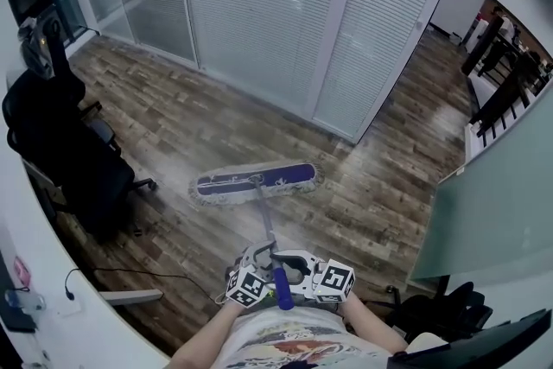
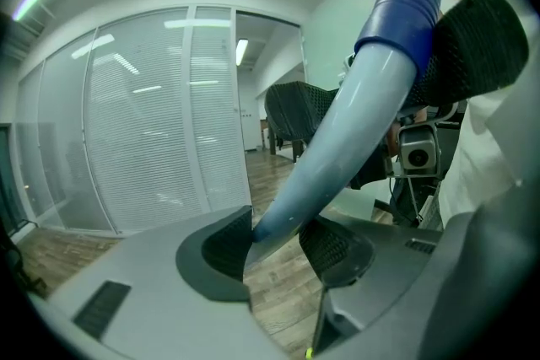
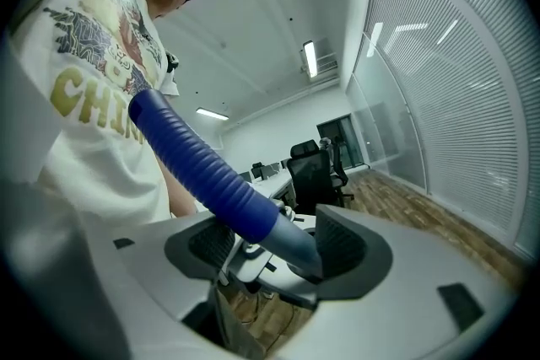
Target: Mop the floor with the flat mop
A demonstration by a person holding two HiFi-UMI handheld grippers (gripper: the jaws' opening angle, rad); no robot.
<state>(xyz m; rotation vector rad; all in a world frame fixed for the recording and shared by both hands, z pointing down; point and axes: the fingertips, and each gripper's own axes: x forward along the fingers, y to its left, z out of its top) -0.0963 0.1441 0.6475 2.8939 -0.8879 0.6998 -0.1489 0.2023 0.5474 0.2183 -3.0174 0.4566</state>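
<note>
The flat mop's blue head (image 1: pixel 255 181) lies flat on the wood floor, in the middle of the head view. Its grey handle (image 1: pixel 266 225) runs back to both grippers at my waist. My left gripper (image 1: pixel 256 265) is shut on the grey handle (image 2: pixel 337 139), which passes between its pads (image 2: pixel 226 242). My right gripper (image 1: pixel 301 272) sits just beside it, shut on the same handle where the ribbed blue grip (image 3: pixel 198 160) begins. In the right gripper view the handle rests against the right pad (image 3: pixel 342 242). The two grippers nearly touch each other.
A black office chair (image 1: pixel 60 151) stands at the left, next to a white desk edge (image 1: pixel 52 307) with a cable (image 1: pixel 130 274) on the floor. Glass partitions with blinds (image 1: pixel 268 22) close off the far side. A pale panel (image 1: pixel 492 203) and another chair (image 1: pixel 449 311) are at the right.
</note>
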